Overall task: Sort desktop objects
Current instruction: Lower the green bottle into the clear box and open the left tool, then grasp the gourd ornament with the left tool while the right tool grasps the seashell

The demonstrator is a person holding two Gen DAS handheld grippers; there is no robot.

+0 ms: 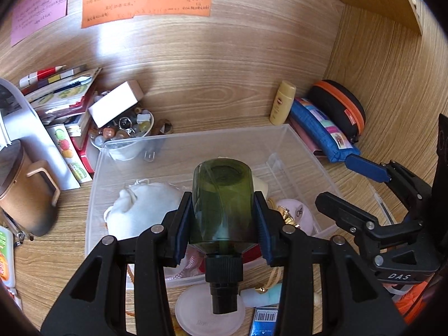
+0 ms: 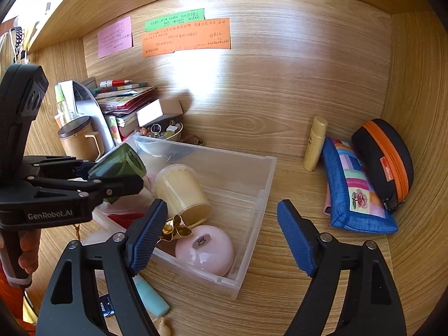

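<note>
Left gripper (image 1: 224, 218): clamped on the dark green bottle (image 1: 222, 196), blue pads pressed flat to both sides of its body, black cap pointing back toward the camera.
Bottle position: held lying over the clear plastic bin (image 1: 308, 151), above its near half, not touching the contents.
Right gripper (image 2: 221, 229): fingers wide apart, holding nothing, hovering over the bin's near right corner.
Bin contents: white pouch (image 1: 140, 207) on the left, cream tub (image 2: 182, 190) on its side, pink round case (image 2: 207, 249), gold clip (image 2: 175, 228) between those two.
Free space: bare floor toward the far wall of the bin, behind the pouch and tub.
Step in hand, judged: placing the bottle in the bin.
Doing it well: carry forward to the bare patch, lower until the body nearly rests on the floor, then part the fingers slowly.
Risk: round body likely to roll; best laid against the wall or pouch.
Right gripper advice: keep clear of the drop path.
</note>
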